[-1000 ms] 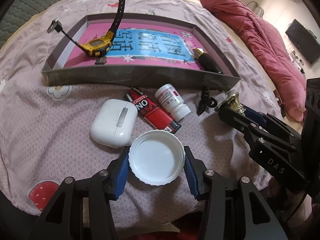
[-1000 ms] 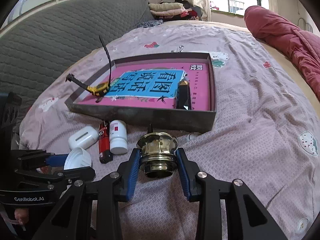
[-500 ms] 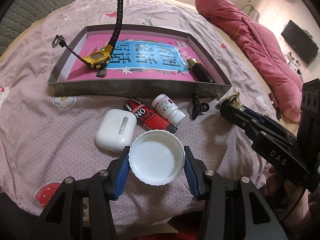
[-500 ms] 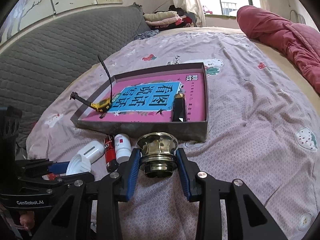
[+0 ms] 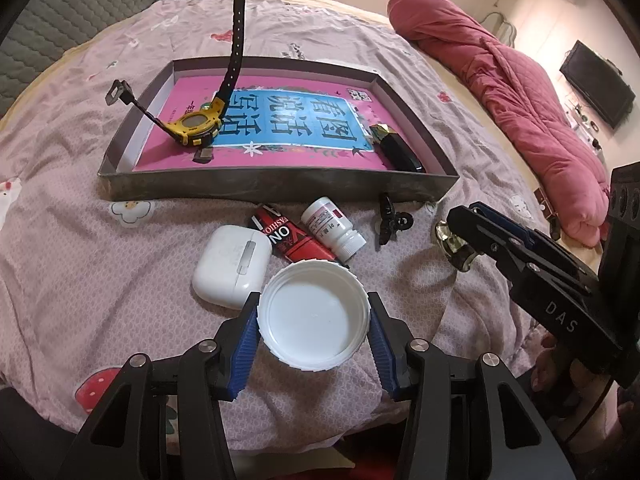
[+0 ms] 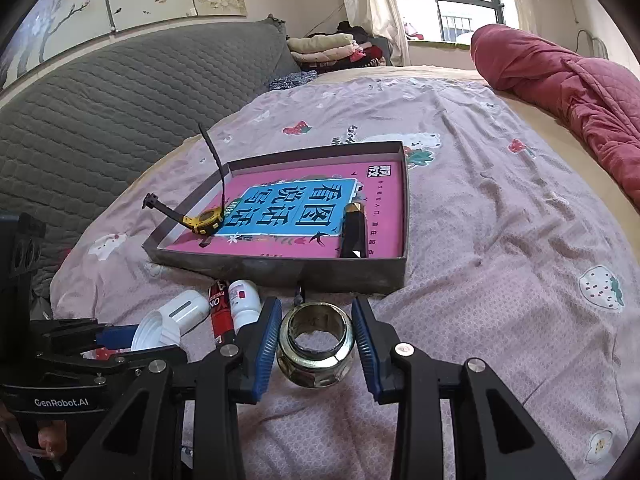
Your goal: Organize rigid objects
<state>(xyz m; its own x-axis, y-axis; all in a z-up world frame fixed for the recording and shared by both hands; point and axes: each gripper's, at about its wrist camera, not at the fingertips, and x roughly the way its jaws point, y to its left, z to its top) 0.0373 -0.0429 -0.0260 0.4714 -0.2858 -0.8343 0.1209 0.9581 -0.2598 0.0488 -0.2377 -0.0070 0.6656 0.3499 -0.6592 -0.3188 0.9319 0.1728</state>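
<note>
Your left gripper (image 5: pixel 313 322) jaws clamped on the white lid (image 5: pixel 313 316), right gripper (image 6: pixel 316 340) jaws around the brass fitting (image 6: pixel 315 350), both above the bed (image 6: pixel 500 280).

My left hand-held gripper (image 5: pixel 313 340) is matte black, with angular arms, ribbed blue pads (image 5: pixel 243 344) on the inner faces and a round silver screw behind each pad. My right hand-held gripper (image 6: pixel 316 344) is built the same; its side reads "DAS", the left one's "GenRobot.AI", both in white.
</note>
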